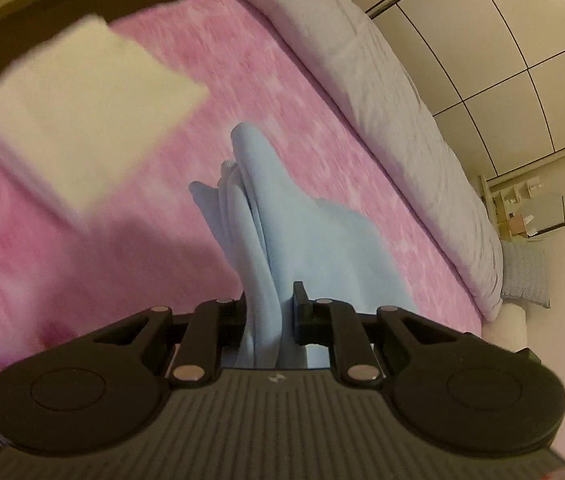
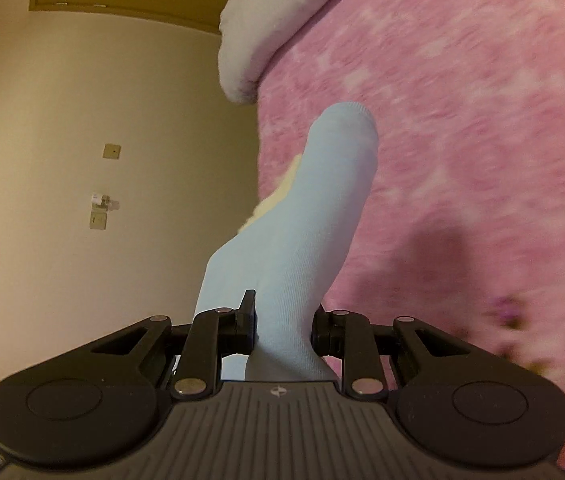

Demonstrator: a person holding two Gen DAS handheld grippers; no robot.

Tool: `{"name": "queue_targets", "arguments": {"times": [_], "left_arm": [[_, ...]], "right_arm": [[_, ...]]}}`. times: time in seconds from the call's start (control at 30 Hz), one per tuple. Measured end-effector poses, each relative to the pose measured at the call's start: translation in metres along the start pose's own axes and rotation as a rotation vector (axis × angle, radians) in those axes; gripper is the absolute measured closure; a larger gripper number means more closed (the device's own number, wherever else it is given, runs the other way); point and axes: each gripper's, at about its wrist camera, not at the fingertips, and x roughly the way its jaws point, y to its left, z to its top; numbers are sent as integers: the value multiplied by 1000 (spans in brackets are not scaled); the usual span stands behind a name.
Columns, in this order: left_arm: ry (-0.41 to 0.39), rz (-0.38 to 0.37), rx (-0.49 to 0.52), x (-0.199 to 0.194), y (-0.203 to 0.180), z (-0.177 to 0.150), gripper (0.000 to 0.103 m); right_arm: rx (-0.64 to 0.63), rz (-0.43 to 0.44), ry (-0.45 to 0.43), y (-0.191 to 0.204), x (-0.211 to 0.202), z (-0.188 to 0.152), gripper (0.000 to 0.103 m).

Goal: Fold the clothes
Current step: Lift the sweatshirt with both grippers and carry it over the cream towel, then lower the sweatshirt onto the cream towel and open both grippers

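A light blue garment (image 1: 282,236) hangs bunched in folds from my left gripper (image 1: 268,312), which is shut on it above the pink bed cover (image 1: 242,60). In the right wrist view my right gripper (image 2: 284,326) is shut on a light blue knit piece (image 2: 314,208), shaped like a sleeve or sock, that stretches away from the fingers over the pink cover (image 2: 462,120). A pale yellow bit (image 2: 278,196) shows at its left edge. Whether both grippers hold the same garment I cannot tell.
A folded white cloth (image 1: 82,112) lies on the pink cover, left of the blue garment. A grey-white duvet (image 1: 382,92) is rolled along the bed's far side, also seen in the right wrist view (image 2: 266,20). Wardrobe doors (image 1: 502,40) and a wall (image 2: 102,140) stand beyond the bed.
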Motion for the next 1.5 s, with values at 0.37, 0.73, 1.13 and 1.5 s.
{"name": "queue_targets", "arguments": {"times": [0.37,0.73,1.13,1.5], "left_arm": [[-65,-45,156,-26,111,194,91],[38,-10,106,77,246,208,90],[9,-15,18,53,266,188,83],[2,120,121,41,251,167,91]], "right_arm": [[-72,62,-113,100,194,21,78],[-82,-22,-90,36,322,19,73],[-108,-255,-59,22,300,-11,55],[-221,-411,-7,41,314,-12,72]]}}
